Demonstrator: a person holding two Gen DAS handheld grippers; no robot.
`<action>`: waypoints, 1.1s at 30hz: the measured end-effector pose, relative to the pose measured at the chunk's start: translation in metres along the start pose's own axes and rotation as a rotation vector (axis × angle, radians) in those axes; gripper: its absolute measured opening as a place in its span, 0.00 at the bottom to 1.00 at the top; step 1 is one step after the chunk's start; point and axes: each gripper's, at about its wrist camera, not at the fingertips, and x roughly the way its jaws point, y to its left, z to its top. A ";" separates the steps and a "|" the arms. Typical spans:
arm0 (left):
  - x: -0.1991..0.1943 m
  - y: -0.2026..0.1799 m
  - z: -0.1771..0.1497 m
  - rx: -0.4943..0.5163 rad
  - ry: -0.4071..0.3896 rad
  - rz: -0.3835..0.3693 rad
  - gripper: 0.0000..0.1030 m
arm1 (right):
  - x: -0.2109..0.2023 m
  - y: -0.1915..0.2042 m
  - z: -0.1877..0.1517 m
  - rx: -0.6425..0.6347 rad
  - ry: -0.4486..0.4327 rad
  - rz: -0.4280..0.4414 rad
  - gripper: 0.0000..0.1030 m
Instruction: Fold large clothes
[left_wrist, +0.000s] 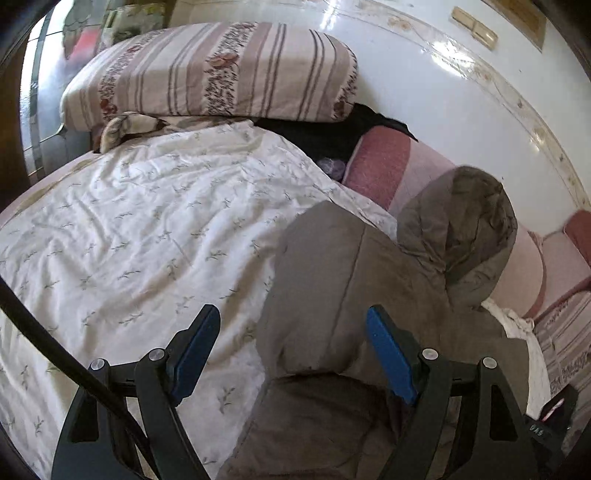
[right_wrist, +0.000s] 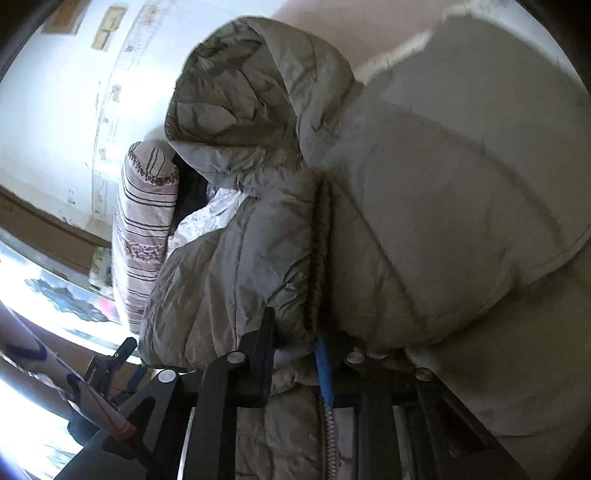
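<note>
A grey-brown hooded puffer jacket (left_wrist: 343, 280) lies on the bed's white floral duvet (left_wrist: 147, 229), its hood (left_wrist: 465, 221) toward the wall. My left gripper (left_wrist: 293, 325) is open just above the jacket's left shoulder, blue pads wide apart, holding nothing. In the right wrist view the jacket (right_wrist: 424, 177) fills the frame, hood (right_wrist: 251, 96) at the top. My right gripper (right_wrist: 295, 332) is shut on the jacket's front edge by the zipper and holds that part lifted.
A striped pillow (left_wrist: 207, 74) lies at the head of the bed, with dark cloth (left_wrist: 332, 133) beside it. A pink-and-rose cushion (left_wrist: 391, 166) lines the white wall (left_wrist: 443, 92). A white cloth (left_wrist: 524, 339) lies at the jacket's right.
</note>
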 end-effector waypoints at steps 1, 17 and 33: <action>0.003 -0.001 -0.001 0.006 0.005 -0.004 0.78 | -0.008 0.003 0.002 -0.019 -0.024 -0.029 0.19; 0.063 -0.053 -0.046 0.228 0.190 0.035 0.78 | -0.039 -0.011 0.017 -0.196 -0.165 -0.644 0.24; 0.026 -0.106 -0.061 0.352 0.068 -0.074 0.78 | -0.064 0.033 0.007 -0.304 -0.293 -0.531 0.55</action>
